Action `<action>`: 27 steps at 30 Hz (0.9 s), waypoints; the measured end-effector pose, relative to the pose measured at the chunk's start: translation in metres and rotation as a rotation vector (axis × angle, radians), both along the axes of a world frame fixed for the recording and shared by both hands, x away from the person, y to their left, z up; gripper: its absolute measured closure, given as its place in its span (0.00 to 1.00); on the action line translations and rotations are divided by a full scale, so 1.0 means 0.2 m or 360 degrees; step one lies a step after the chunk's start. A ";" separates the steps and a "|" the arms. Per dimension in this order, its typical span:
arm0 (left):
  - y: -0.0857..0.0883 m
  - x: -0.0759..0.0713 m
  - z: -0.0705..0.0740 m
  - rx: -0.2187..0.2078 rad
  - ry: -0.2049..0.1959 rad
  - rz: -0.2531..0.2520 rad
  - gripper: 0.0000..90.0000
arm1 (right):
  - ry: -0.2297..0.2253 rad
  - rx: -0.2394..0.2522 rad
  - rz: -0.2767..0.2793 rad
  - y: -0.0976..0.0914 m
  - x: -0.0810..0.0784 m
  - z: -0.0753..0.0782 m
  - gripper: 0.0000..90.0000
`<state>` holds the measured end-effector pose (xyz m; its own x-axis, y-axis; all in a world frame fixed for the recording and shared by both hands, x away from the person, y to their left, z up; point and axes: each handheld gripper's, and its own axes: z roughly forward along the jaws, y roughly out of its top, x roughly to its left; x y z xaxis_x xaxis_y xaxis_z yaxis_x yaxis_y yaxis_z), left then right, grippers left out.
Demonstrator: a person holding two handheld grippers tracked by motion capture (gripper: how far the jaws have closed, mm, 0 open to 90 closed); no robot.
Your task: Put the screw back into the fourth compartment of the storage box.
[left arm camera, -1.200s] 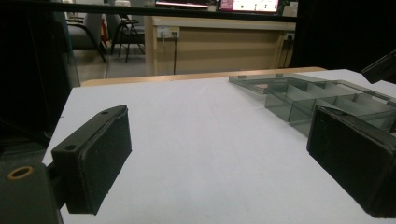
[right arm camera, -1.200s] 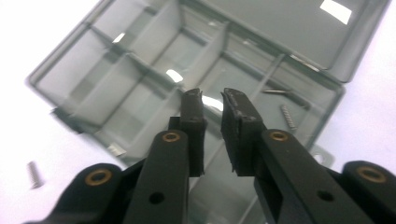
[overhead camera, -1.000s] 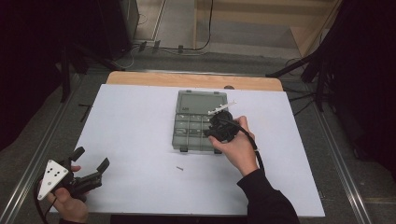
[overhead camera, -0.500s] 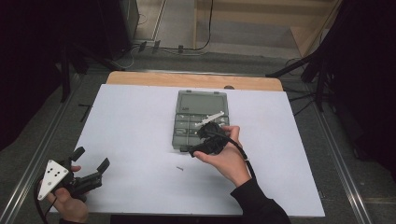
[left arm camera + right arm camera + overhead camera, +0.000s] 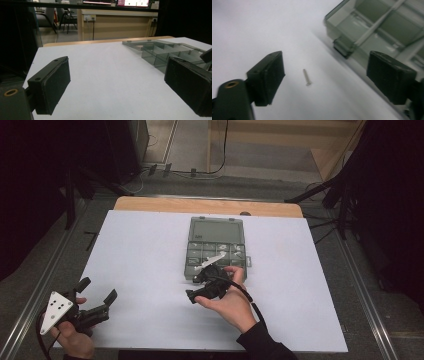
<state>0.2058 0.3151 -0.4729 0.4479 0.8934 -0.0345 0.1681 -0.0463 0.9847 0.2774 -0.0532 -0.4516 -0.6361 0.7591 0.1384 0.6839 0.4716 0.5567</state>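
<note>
From the high view I see my right gripper (image 5: 197, 287) lying over the white surface (image 5: 145, 265), just off the near left corner of the grey compartment box (image 5: 216, 249), which sits open near the middle of the surface with its lid folded back toward the far edge. The fingers of that gripper have just been opening and now stand wide apart with nothing between the pads.

The right gripper view gives me what the high view cannot: a small pale screw (image 5: 306, 77) lies flat on the surface in the gap between the two black fingers (image 5: 268, 77), touching neither, a little nearer the left finger in that picture. From above, the screw is hidden under the gripper and my hand. The same close view shows the box's near corner and its latch tab, with the dividers of the compartments behind the other finger; I cannot tell whether anything lies in them.

My left gripper (image 5: 95, 292) rests at the near left corner of the surface, well apart from the box, with the grey three-cornered plate on top. Its fingers are spread wide and empty. The left gripper view looks low across the bare surface between its fingers (image 5: 51, 86) and catches the box (image 5: 162, 51) side-on at the right, its see-through walls and open lid plain from that angle.
</note>
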 end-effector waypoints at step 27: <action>0.00 0.00 0.00 0.0001 -0.0001 -0.0001 0.07 | -0.0037 -0.0196 0.0215 0.14 -0.05 -0.20 0.88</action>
<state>0.2053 0.3154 -0.4724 0.4483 0.8933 -0.0336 0.1674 -0.0470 0.9848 0.2672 -0.0259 -0.4909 -0.7354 0.6768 0.0337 0.5972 0.6238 0.5042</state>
